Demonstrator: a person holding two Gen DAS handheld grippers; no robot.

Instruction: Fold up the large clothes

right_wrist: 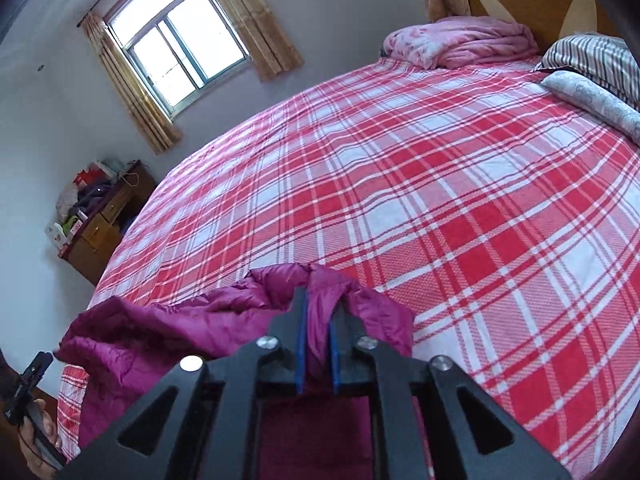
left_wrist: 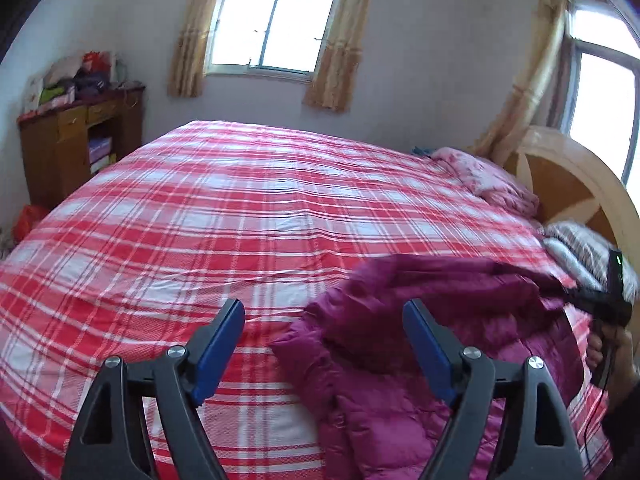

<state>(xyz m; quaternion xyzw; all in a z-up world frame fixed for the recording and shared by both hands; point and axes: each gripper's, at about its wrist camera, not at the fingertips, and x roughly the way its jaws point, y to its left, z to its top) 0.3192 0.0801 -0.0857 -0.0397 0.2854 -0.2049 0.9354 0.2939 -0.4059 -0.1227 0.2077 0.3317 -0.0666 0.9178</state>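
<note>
Step in hand: laying the garment out on the bed before the first fold. The purple padded jacket (left_wrist: 420, 344) lies bunched at the near edge of the bed (left_wrist: 240, 208), on the red plaid sheet, not yet spread flat.

Left claw (left_wrist: 324, 344): released. Its blue pads stand wide apart with nothing pressed between them. The jacket lies ahead of it and to its right, partly under the right-hand pad; bare sheet lies ahead and to its left.

Right claw (right_wrist: 318, 344): grasping the jacket. A ridge of purple fabric passes between the two blue pads, which stand close together and appear to pinch it. The rest of the jacket trails to the left of this claw; open sheet lies ahead and to its right.

Judged progress: early. No folded edge is visible; the fabric is heaped and creased.

Next move, as judged:
1. Bring the left claw onto a free edge or corner of the jacket at its right.
2. Close it on a single layer where possible.
3. Draw the two claws apart to spread the jacket across the open sheet ahead.

Caution: padded fabric is slippery and bulky; a shallow pinch may slip.
</note>
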